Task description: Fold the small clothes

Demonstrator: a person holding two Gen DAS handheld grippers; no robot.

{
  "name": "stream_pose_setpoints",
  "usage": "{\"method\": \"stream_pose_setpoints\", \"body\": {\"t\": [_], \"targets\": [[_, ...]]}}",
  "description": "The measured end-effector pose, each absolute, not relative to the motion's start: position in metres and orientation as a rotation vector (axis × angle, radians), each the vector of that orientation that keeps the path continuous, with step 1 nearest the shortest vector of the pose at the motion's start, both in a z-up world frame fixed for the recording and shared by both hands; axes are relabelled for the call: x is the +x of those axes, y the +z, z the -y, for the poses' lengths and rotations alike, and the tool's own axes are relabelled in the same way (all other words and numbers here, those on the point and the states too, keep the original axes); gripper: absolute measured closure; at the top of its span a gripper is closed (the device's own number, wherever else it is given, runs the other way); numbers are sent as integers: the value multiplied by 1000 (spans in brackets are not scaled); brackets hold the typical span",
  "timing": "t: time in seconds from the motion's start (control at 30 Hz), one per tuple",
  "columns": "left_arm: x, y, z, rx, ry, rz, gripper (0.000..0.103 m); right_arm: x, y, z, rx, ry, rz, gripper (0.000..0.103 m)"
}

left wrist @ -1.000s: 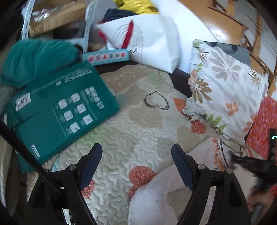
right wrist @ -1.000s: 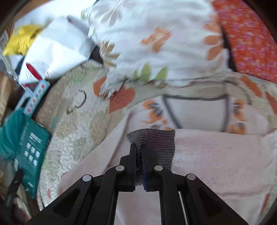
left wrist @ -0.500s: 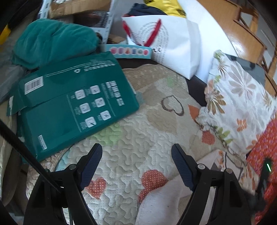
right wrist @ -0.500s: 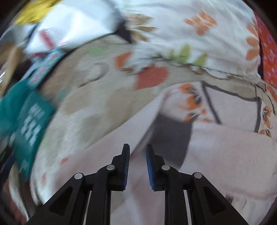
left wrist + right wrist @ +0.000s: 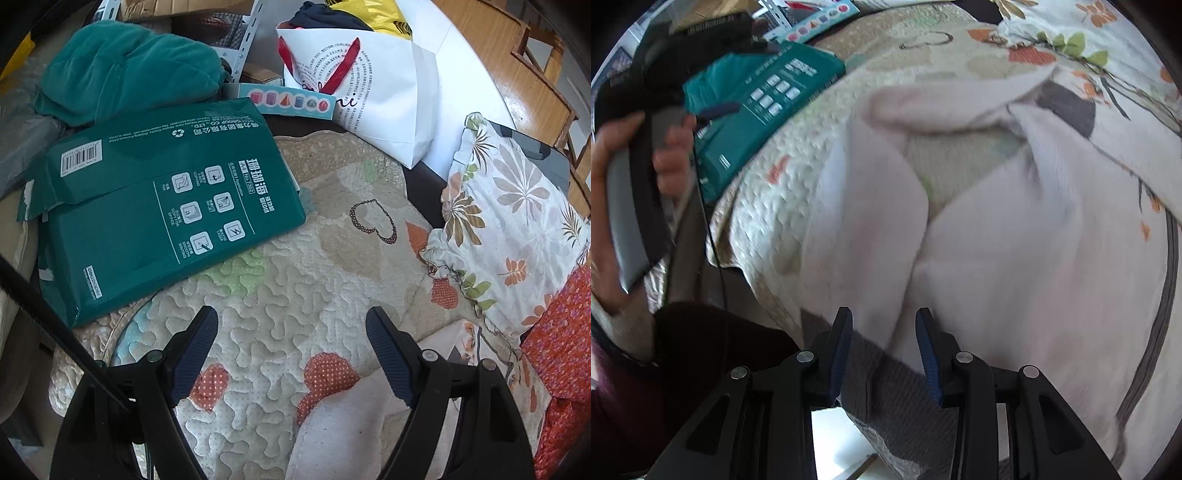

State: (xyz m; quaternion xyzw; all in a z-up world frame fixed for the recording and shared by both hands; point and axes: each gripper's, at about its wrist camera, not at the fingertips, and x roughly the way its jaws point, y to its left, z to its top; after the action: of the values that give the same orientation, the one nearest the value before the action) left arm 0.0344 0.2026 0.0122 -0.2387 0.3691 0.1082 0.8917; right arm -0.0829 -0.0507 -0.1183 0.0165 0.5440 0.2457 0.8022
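A pale pink garment (image 5: 997, 236) with grey cuffs lies on the quilted bed cover (image 5: 295, 280). One leg is folded across; its grey cuff (image 5: 1067, 105) lies at the far right. My right gripper (image 5: 884, 350) is open, over the garment's near grey waistband (image 5: 897, 398), empty. My left gripper (image 5: 291, 350) is wide open and empty above the quilt; a corner of the garment (image 5: 340, 424) shows below its right finger. The left gripper, held in a hand, also shows in the right wrist view (image 5: 716, 109).
A green flattened box (image 5: 147, 206) lies on the quilt's left. A teal cloth (image 5: 122, 70), a white paper bag (image 5: 369, 88) and a floral pillow (image 5: 509, 218) ring the far side. An orange patterned fabric (image 5: 561, 350) is at right.
My right gripper let go of the grey cuff, opened, and moved back to the waistband end. The left gripper drifted left, staying open.
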Motion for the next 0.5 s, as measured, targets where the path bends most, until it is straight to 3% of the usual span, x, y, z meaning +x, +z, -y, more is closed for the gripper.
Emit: {"method": "stream_pose_setpoints", "body": {"t": [0.2, 0.27, 0.37, 0.5], "targets": [[32, 11, -206, -515, 229, -762, 22, -100, -118, 35, -8, 535, -1129, 66], [30, 12, -206, -512, 234, -757, 22, -100, -114, 26, -1, 540, -1131, 98], [29, 12, -210, -524, 246, -751, 22, -101, -95, 23, 6, 563, -1123, 99], [27, 11, -215, -557, 258, -746, 22, -102, -20, 39, 13, 597, -1045, 99]]}}
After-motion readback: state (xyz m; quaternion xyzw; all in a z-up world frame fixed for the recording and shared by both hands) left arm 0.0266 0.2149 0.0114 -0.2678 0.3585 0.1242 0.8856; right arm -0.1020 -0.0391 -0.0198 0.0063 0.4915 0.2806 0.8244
